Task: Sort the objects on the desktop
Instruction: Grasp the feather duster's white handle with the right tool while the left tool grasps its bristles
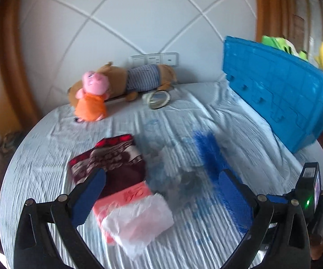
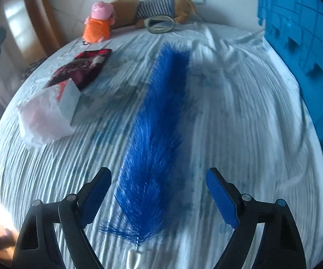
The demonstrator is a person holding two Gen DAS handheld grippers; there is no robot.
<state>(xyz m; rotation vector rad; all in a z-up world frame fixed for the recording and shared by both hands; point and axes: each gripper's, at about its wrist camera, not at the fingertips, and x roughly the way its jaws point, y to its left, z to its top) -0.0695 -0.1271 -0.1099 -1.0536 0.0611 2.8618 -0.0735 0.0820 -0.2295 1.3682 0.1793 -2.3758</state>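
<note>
A long blue bristle brush [image 2: 159, 134] with a white handle end lies on the light cloth, running away from me. My right gripper [image 2: 159, 179] hangs over its near end, jaws wide apart on either side of the bristles, pads not touching them. In the left wrist view my left gripper [image 1: 161, 179] is open above a pink pack in a thin white bag [image 1: 136, 215] and a dark red patterned pouch [image 1: 114, 159]. The brush [image 1: 208, 150] lies to the right there. The right gripper's body shows at the far right edge.
A big blue plastic crate [image 1: 280, 94] stands at the right with green and yellow things behind it. At the far edge lie a pink pig plush in orange [image 1: 92, 98], a brown plush in a striped shirt [image 1: 139, 78] and an oval mirror [image 1: 159, 97]. Tiled wall behind.
</note>
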